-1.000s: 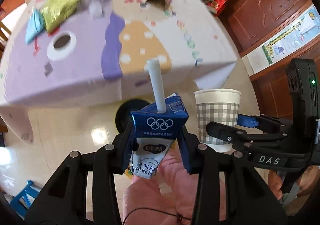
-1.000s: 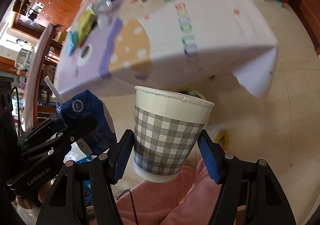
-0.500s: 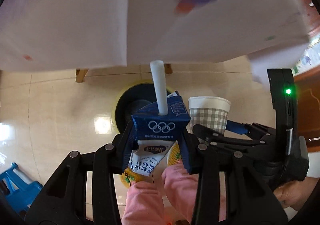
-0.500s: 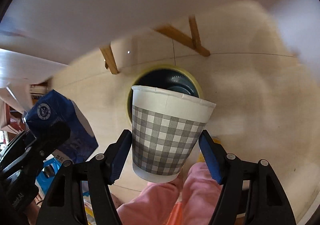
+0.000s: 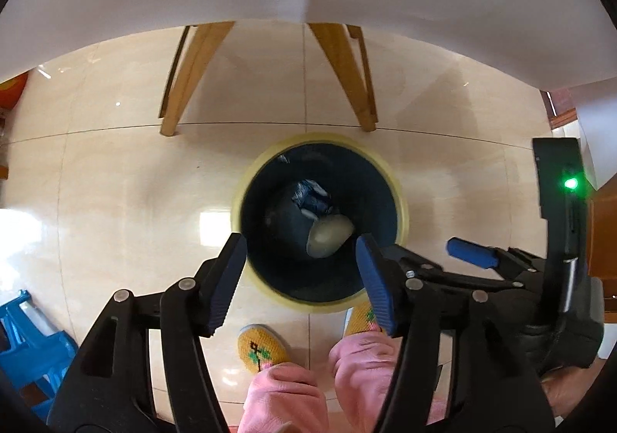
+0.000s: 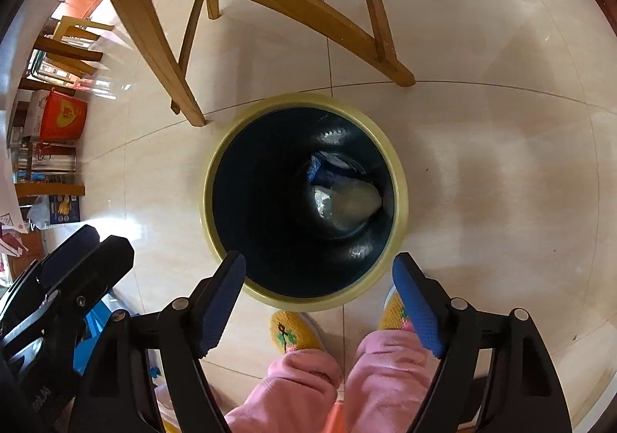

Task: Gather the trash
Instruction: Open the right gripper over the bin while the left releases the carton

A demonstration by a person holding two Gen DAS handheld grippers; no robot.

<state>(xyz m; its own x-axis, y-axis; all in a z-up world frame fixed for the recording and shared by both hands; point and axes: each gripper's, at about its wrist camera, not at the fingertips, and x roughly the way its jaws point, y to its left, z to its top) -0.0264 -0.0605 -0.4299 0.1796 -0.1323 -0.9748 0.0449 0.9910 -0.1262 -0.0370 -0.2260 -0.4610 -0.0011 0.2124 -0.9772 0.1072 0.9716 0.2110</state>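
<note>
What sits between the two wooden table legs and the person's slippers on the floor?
The yellow-rimmed trash bin stands there on the tile between the table legs and the slippers, clearest in the right wrist view.

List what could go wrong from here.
Both the left gripper and right gripper hang open over the trash bin, close together; swinging away, they might knock each other. The slippered feet stand against the bin, so a careless step could tip it.
</note>
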